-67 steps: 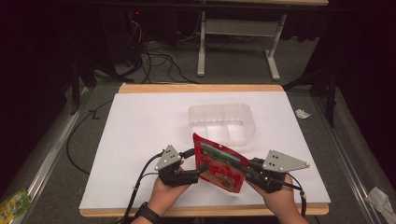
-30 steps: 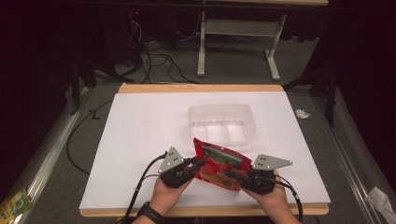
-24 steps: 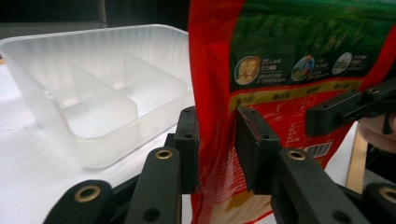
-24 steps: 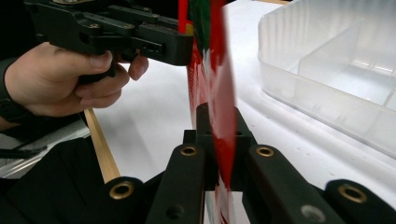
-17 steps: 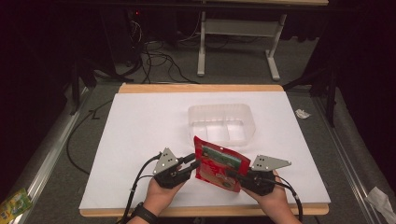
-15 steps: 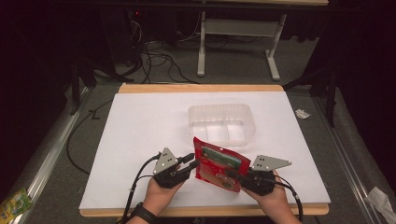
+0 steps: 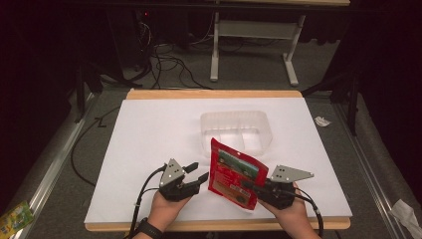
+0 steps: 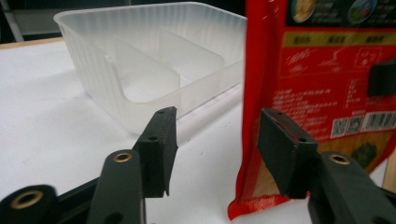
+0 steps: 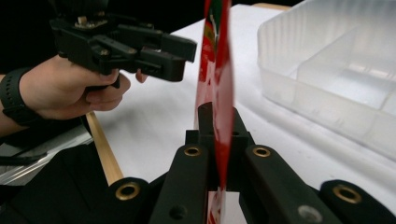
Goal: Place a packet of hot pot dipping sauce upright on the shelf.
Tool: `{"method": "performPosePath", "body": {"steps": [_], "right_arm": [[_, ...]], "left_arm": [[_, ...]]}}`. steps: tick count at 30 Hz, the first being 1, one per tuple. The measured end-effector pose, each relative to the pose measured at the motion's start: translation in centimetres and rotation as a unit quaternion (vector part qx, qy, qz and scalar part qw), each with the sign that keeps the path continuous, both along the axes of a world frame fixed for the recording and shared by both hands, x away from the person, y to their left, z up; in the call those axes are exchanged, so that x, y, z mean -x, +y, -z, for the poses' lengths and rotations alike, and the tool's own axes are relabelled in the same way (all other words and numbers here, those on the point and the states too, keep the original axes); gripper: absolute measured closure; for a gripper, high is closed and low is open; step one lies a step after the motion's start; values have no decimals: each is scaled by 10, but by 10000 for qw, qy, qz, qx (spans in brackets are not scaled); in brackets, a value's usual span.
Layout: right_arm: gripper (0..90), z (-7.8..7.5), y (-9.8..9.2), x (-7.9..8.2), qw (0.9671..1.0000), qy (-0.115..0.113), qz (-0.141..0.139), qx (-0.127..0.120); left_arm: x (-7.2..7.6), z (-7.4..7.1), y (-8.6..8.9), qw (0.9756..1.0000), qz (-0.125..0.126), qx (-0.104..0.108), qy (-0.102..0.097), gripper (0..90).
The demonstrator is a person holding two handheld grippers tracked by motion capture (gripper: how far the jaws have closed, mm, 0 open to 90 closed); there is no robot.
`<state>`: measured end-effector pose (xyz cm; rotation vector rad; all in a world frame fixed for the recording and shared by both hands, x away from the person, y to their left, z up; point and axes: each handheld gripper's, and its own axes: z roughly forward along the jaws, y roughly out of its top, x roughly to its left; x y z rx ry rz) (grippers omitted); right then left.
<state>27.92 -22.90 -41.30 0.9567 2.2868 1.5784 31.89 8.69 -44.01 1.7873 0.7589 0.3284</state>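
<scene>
Left gripper [image 7: 195,173] let go of the red snack pouch [image 7: 233,172] it pinched a second ago, jaws just opened with nothing between them, right gripper [image 7: 251,185] clamped on the pouch's edge, pouch upright over the desk [image 7: 149,129], near the clear divided tray [image 7: 236,130]

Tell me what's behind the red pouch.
Behind the red pouch, held upright by the right gripper, sits a clear plastic divided tray. Its near wall is partly covered by the pouch.
</scene>
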Motion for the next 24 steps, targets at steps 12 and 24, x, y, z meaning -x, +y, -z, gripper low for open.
{"method": "performPosePath", "body": {"steps": [12,24], "right_arm": [[900,-15,-32,2,9968,-357,721,-4],[900,-20,-58,-3,9895,-436,1366,-164]], "left_arm": [[16,-1,45,9969,-361,-695,-14,286],[12,-2,71,9967,-628,-505,-132,251]]}}
